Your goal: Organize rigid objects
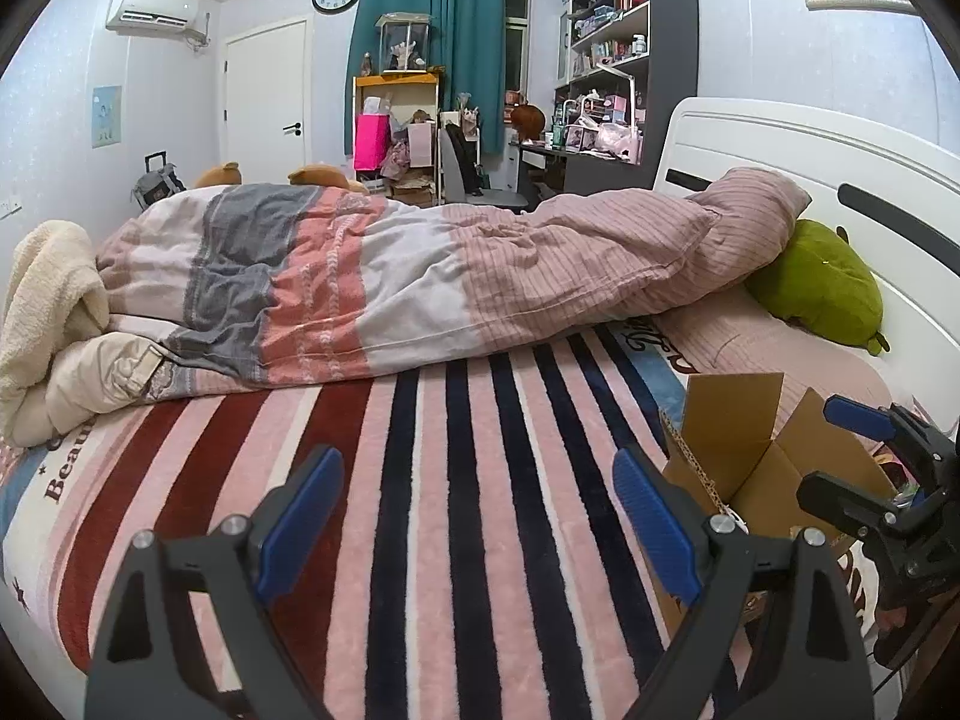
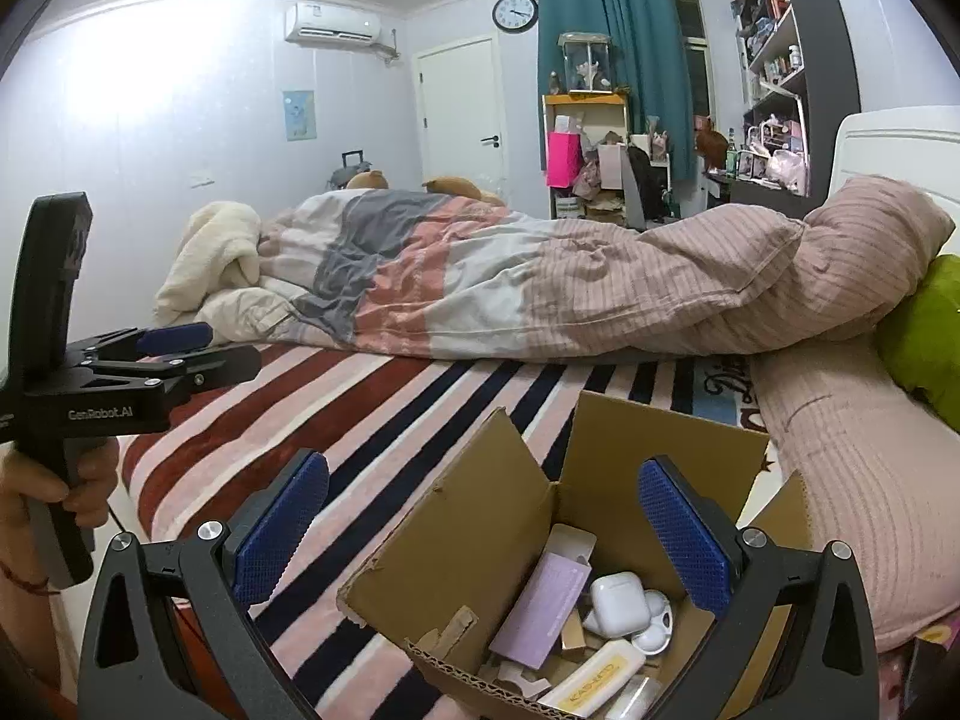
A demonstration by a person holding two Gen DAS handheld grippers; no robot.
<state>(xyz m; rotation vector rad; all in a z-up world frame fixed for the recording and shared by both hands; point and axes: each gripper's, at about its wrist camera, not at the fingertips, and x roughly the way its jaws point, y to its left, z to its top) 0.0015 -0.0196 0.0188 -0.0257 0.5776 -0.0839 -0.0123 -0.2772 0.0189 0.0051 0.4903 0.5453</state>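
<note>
My left gripper (image 1: pixel 474 516), black-framed with ribbed blue pads, stands with its jaws wide apart and nothing between them, hovering over the striped plush blanket (image 1: pixel 420 480) of pink, dark red and navy bands. My right gripper (image 2: pixel 480 531), the same build, is also spread wide with nothing gripped; it hangs above the open brown cardboard box (image 2: pixel 480 510), one pad over the box's left flap and the other over its interior.

The box is my landmark. It sits on the blanket, flaps up, and from the left wrist view it lies just to the right of my left gripper. Inside it lie the rigid things: a white earbud case (image 2: pixel 619 603) near the middle, a flat lilac carton (image 2: pixel 549 615) just left of it and leaning toward the back wall, a small white round-edged piece (image 2: pixel 654 636) to the right of the case, and a cream tube with gold lettering (image 2: pixel 594 681) at the near edge. Smaller bits beneath them I cannot make out.

Left of the box, my left hand (image 2: pixel 54 480) grips the black handle of its tool. Behind the box, across the blanket, runs a rumpled quilt in pink, grey and white blocks (image 2: pixel 480 282). To the box's right lies a pink ribbed pillow (image 2: pixel 858 480), and beyond that a green plush cushion (image 2: pixel 927 330) against the white headboard (image 1: pixel 780 144).
</note>
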